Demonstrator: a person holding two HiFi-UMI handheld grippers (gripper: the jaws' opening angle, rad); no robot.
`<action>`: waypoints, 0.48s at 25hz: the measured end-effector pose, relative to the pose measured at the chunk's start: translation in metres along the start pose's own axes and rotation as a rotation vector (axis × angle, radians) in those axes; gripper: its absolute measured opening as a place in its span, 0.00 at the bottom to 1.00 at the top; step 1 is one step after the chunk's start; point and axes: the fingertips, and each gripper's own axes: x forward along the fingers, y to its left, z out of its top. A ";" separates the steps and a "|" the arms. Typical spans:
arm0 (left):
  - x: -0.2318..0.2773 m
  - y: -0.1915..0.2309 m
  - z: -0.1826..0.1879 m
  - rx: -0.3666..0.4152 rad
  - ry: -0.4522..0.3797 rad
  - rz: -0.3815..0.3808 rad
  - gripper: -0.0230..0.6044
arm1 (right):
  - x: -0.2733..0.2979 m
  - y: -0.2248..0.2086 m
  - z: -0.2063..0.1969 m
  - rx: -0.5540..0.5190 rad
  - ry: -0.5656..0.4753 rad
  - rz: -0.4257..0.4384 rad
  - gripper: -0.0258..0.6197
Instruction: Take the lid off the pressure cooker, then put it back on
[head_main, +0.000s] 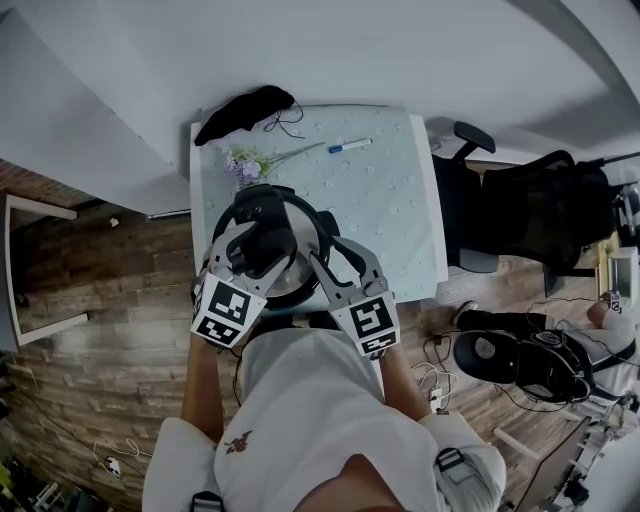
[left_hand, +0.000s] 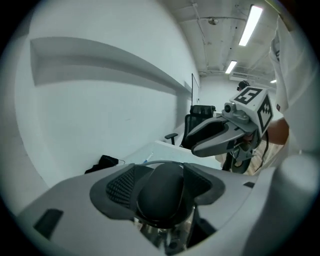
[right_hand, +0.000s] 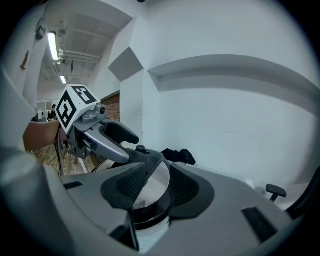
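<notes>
The pressure cooker (head_main: 296, 282) stands at the near edge of the pale table (head_main: 400, 215), its steel lid (right_hand: 153, 192) crossed by a black handle. My left gripper (head_main: 257, 246) is over the lid's middle, shut on the rounded black lid knob (left_hand: 161, 197); both ribbed pads press its sides. My right gripper (head_main: 329, 260) is at the cooker's right side, and its jaws (right_hand: 159, 189) straddle the rim, where a dark side handle fills the gap between the pads. Each gripper shows in the other's view: the right gripper (left_hand: 216, 134) and the left gripper (right_hand: 107, 140).
A black cloth (head_main: 245, 111) lies at the table's far left corner, with purple flowers (head_main: 244, 166) and a blue pen (head_main: 350, 146) behind the cooker. A black office chair (head_main: 525, 215) stands to the right. Cables and gear (head_main: 495, 352) lie on the floor at right. White walls are close behind.
</notes>
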 end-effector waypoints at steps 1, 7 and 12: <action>-0.003 0.003 0.004 0.000 -0.020 0.037 0.51 | 0.000 0.000 0.001 0.000 -0.006 -0.002 0.28; -0.017 0.015 0.009 -0.040 -0.074 0.171 0.48 | -0.002 -0.002 0.005 0.009 -0.013 -0.024 0.28; -0.024 0.021 0.009 -0.074 -0.092 0.195 0.47 | -0.003 -0.001 0.003 -0.008 0.009 -0.024 0.28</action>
